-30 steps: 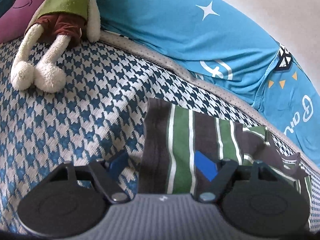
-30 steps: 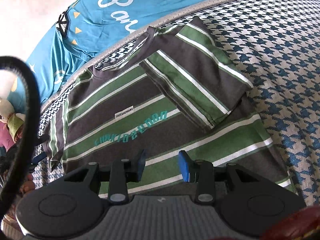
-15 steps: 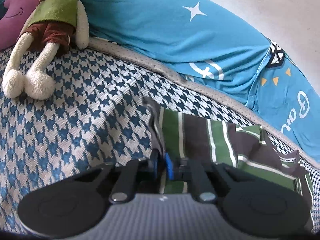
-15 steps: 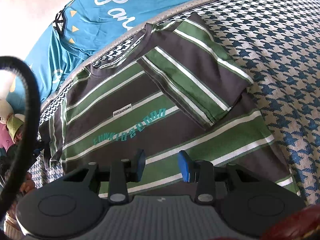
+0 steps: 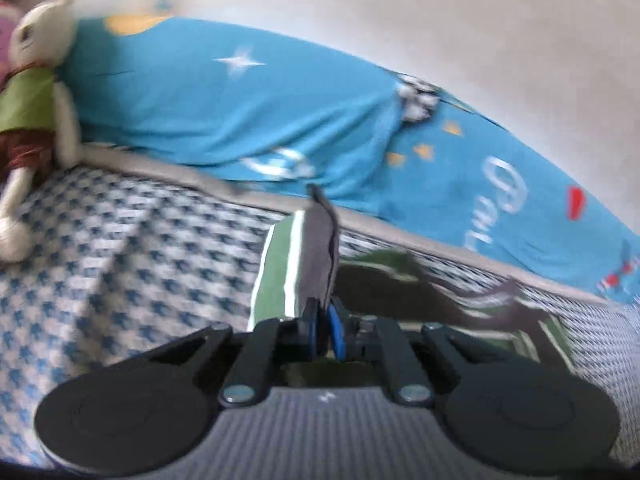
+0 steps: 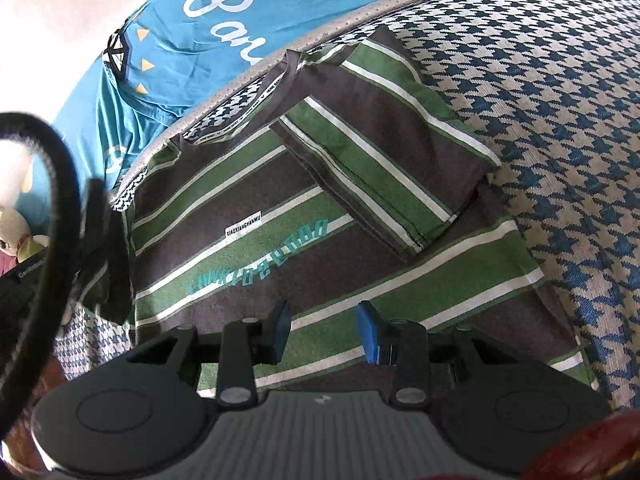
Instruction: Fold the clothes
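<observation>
Item: striped shirt (image 6: 304, 216), lying flat on the houndstooth bed (image 6: 560, 120), collar toward the blue pillow (image 6: 192, 24), one sleeve (image 6: 384, 160) already folded across the chest. Left gripper (image 5: 322, 332): pinched shut on the other sleeve (image 5: 304, 256), lifted off the bed; the body lay to its right. Right gripper (image 6: 324, 330): parted wide, empty, over the hem. Left nearer the fold.

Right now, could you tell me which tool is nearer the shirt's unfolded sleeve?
Left. The left tool is shut on that sleeve, lifting it; the right tool hovers open over the hem.
</observation>
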Available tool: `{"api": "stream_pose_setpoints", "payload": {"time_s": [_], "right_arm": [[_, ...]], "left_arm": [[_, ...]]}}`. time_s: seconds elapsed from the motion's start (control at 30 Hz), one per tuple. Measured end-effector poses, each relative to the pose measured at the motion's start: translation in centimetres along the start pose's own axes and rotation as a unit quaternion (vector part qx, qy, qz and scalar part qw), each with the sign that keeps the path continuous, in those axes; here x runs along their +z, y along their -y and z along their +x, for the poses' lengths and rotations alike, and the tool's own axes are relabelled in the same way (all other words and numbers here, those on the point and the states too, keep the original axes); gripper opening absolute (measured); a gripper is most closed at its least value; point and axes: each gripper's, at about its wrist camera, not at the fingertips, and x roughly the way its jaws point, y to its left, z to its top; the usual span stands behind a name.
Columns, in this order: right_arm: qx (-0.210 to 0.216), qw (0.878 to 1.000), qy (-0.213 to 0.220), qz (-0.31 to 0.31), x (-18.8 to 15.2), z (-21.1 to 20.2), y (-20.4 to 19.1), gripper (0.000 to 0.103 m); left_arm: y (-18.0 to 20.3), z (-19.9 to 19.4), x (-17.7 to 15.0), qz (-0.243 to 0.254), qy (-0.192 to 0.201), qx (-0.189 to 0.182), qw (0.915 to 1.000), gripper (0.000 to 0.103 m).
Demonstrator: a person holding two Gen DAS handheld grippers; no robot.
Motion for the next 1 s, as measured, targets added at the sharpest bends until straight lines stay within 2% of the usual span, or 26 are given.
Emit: {"api": "stream_pose_setpoints", "payload": {"time_s": [0.13,0.17,0.2,0.27,0.4,0.6,0.73,0.87,1.0], "right_arm": [[0.001,1.0,0.003,0.001,0.0,-0.1,0.0,0.037],[0.001,1.0,0.004,0.001,0.0,-0.2,0.0,0.037],[0.002,1.0,0.005,0.001,0.0,-0.3,0.0,0.037],[0.001,1.0,0.006,0.002,0.0,-0.3,0.0,0.037],[0.002,1.0,0.007,0.003,-0.1,-0.3,-0.1,0.037],[0.015,0.999,0.024,-0.018,-0.1,-0.5,-0.9,0.037],[0.041,0.997,0.043,-0.045,-0.1,-0.7,-2.1,0.037],[0.065,0.995,0.044,-0.067,-0.4,-0.3,-3.4,0.037],[0.09,0.991,0.05,-0.086,-0.5,0.2,-4.9,0.037]], "left_arm": [[3.5,0.8,-2.0,0.037,-0.031,-0.051,0.9975,0.011],[3.9,1.1,-2.4,0.038,-0.044,-0.064,0.9963,0.016],[4.3,1.4,-2.8,0.038,-0.056,-0.076,0.9948,0.031],[4.5,1.3,-3.4,0.031,-0.063,-0.087,0.9937,0.048],[3.8,0.0,-2.5,0.012,-0.043,-0.096,0.9944,0.052],[0.4,-1.2,-0.7,-0.026,-0.016,-0.062,0.9976,0.053],[-1.7,-1.4,-0.9,-0.042,-0.017,-0.043,0.998,0.053],[-2.2,-1.9,-1.0,-0.038,-0.016,-0.048,0.998,0.053],[-2.2,-2.5,-1.0,-0.042,-0.011,-0.064,0.997,0.06]]}}
